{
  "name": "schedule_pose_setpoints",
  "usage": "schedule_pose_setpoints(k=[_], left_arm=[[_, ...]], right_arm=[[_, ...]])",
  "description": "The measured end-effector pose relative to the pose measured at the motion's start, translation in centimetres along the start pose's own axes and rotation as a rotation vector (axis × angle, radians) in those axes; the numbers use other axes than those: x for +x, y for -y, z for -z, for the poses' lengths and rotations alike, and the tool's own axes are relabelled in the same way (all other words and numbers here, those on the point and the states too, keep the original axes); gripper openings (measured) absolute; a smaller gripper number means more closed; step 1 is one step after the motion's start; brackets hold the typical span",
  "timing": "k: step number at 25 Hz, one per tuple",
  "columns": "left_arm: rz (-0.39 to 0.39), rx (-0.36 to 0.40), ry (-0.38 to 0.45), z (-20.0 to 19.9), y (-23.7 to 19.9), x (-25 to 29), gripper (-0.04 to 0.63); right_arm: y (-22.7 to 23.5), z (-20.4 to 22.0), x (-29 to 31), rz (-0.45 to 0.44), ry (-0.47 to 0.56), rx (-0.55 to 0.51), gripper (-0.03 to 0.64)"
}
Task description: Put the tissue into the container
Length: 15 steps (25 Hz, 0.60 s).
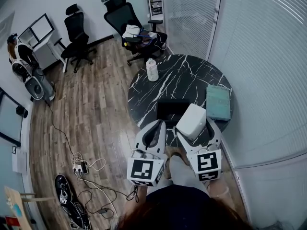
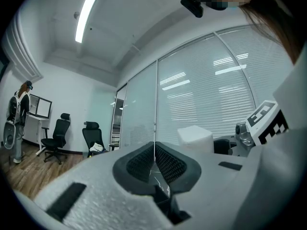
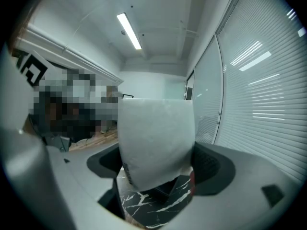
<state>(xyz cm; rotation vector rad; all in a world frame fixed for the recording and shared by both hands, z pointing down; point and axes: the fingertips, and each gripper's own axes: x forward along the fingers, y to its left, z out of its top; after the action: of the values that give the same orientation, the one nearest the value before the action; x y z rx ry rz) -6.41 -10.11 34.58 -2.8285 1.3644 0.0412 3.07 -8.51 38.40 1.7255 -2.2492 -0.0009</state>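
The table (image 1: 192,71) is bare across its upper middle, open between the white bottle (image 1: 152,70) at its upper-left rim and the teal box (image 1: 218,102) at right. The black container (image 1: 168,111) sits lower centre with its top uncovered. The tissue pack (image 1: 191,120), clamped in the right gripper (image 3: 157,162), crowds its lower-right corner. The blinded glass wall (image 1: 259,56) closes the right side.

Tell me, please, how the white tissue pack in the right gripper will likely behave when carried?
The tissue pack is probably light and squashy: its corners look rounded. Gripped at one end by the right gripper, most of it sticks out, so it may sag or slip on its smooth wrapper.
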Motion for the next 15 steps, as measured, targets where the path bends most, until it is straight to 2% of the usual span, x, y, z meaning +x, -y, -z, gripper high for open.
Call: schedule_pose_setpoints(k=[15], left_arm=[[-0.024, -0.005, -0.005, -0.4, -2.3, 4.7, 0.031]], right_arm=[[2.1, 0.5, 4.4, -0.039, -0.037, -0.008, 0.422]])
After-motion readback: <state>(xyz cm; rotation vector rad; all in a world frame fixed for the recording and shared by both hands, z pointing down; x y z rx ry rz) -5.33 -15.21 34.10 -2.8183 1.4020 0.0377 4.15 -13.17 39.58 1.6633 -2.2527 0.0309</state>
